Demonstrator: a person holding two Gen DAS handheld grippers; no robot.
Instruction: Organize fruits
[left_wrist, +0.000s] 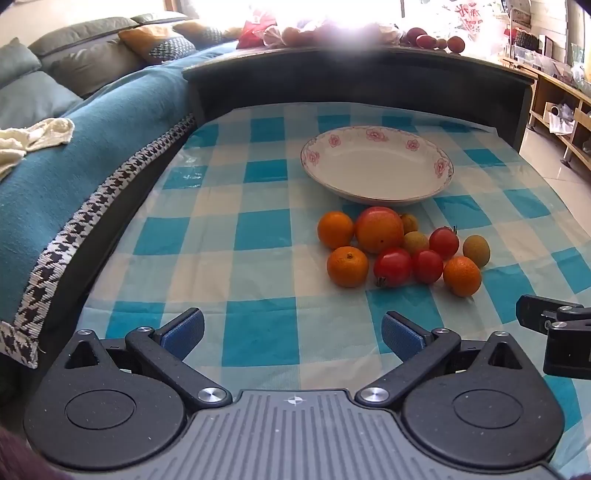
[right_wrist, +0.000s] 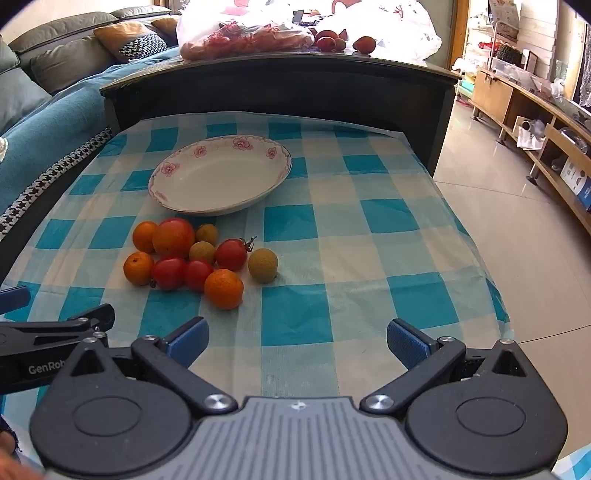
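left gripper (left_wrist: 291, 334): jaws spread wide, nothing between the blue pads (left_wrist: 183, 332), hangs over bare cloth short of the fruit pile, tilted down
right gripper (right_wrist: 297, 341): jaws wide apart too, empty, over cloth to the right of the pile; its black tip shows at the right edge of the left view (left_wrist: 554, 332)
table (left_wrist: 258, 229): covered with blue and white check cloth, plastic sheen on top
plate (left_wrist: 376, 166): white, pink flower rim, empty, sits on the cloth just behind the pile, not touching the big fruit as far as I can tell
fruit pile (left_wrist: 402, 251): on the cloth between plate and grippers, all loose, none on the plate
big fruit (left_wrist: 379, 229): orange-red, largest, at back of pile nearest the plate
oranges (left_wrist: 347, 266): three small ones, two at left of pile, one at front right (left_wrist: 462, 276)
tomatoes (left_wrist: 392, 266): three red ones in the middle and right, touching each other; one (left_wrist: 444, 242) has a stem
brown fruits (left_wrist: 476, 251): three small tan round ones; one at far right a bit apart, two tucked behind the tomatoes
sofa (left_wrist: 66, 177): left of table, teal cover with houndstooth trim, cushions behind
back ledge (left_wrist: 369, 62): dark raised counter behind the cloth, more red fruit and plastic bags on top, glare washes part out
shelf unit (right_wrist: 535, 122): wooden, along the right wall, over tiled floor
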